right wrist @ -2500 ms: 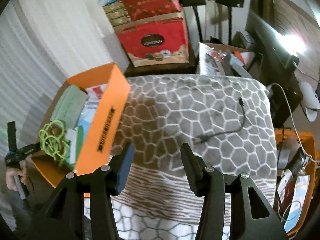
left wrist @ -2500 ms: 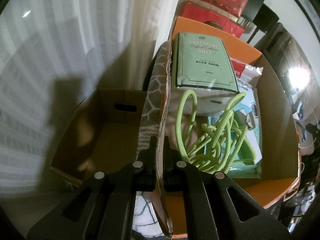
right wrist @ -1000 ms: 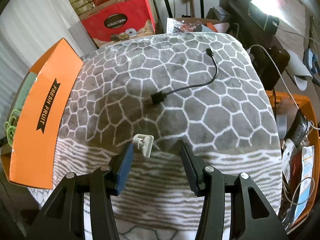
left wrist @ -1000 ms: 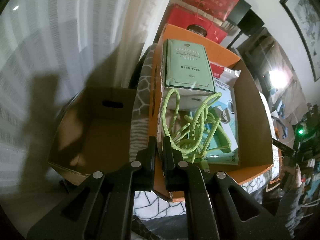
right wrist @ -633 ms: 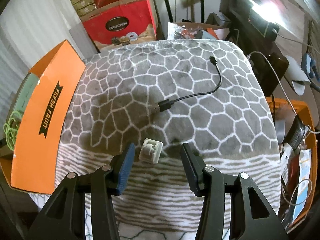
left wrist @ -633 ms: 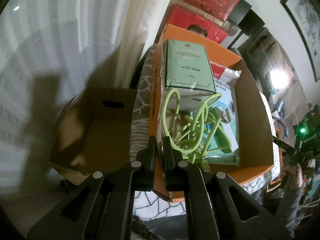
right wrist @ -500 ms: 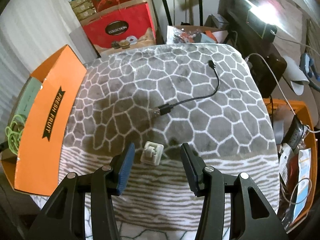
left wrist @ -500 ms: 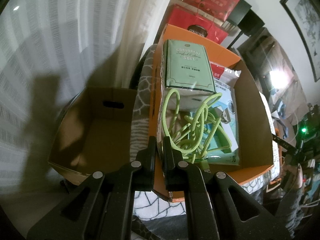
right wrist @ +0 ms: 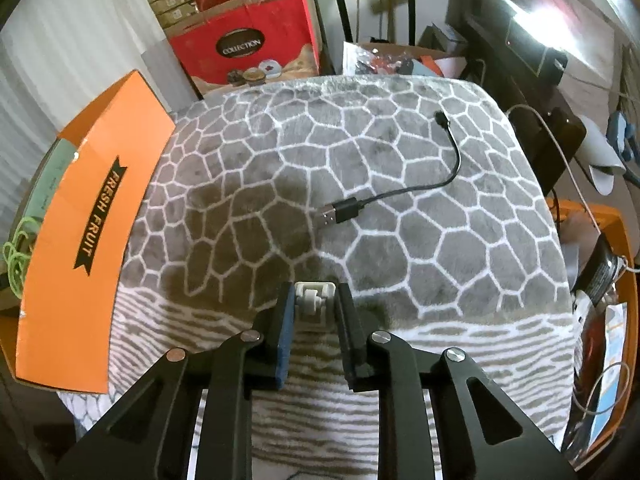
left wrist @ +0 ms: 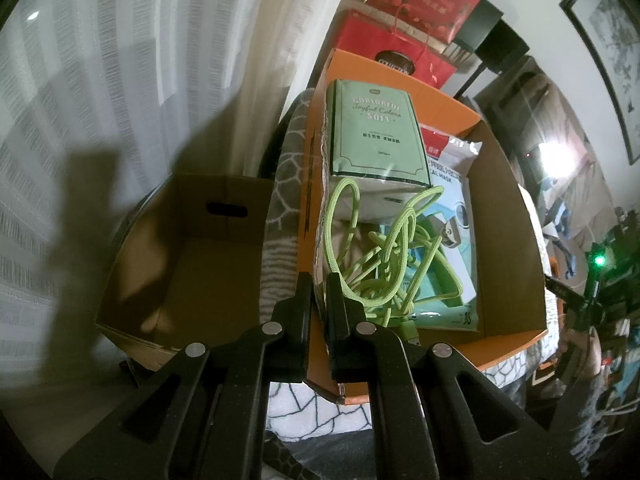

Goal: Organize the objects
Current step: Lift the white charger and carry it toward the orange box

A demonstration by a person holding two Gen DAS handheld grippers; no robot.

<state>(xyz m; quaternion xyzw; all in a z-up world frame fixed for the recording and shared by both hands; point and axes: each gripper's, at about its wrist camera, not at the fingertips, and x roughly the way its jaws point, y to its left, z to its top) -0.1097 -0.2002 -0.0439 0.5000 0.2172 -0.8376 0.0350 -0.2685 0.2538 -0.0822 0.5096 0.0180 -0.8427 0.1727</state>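
- The right gripper [right wrist: 314,306] sits low over the grey patterned blanket [right wrist: 400,240], its jaws drawn in tight on a small white charger plug [right wrist: 314,296], one finger against each side of it. The plug rests on the blanket where the honeycomb print gives way to the striped band.
- Just beyond the plug, further up the blanket, lies a short black USB cable [right wrist: 400,192] — its metal connector points back toward the plug, and its thin lead curves away to a small tip near the blanket's far edge.
- To the left of the plug, at the blanket's edge, stands the orange box [right wrist: 92,240], its outer wall marked "FRESH FRUIT".
- The left gripper [left wrist: 319,292] is closed on the near side wall of that same orange box [left wrist: 508,248], one finger outside the wall and one inside, the cardboard pinched between them.
- Inside the box, just past the inner finger, a tangle of lime-green cord [left wrist: 384,264] lies on top of a pale blue mask packet [left wrist: 456,248].
- Further in, a green tissue pack [left wrist: 376,136] leans against the wall the gripper holds.
- Left of the orange box, lower down, stands an open brown cardboard box [left wrist: 192,264].
- Behind the orange box, red gift boxes [right wrist: 248,48] are stacked by the curtain.
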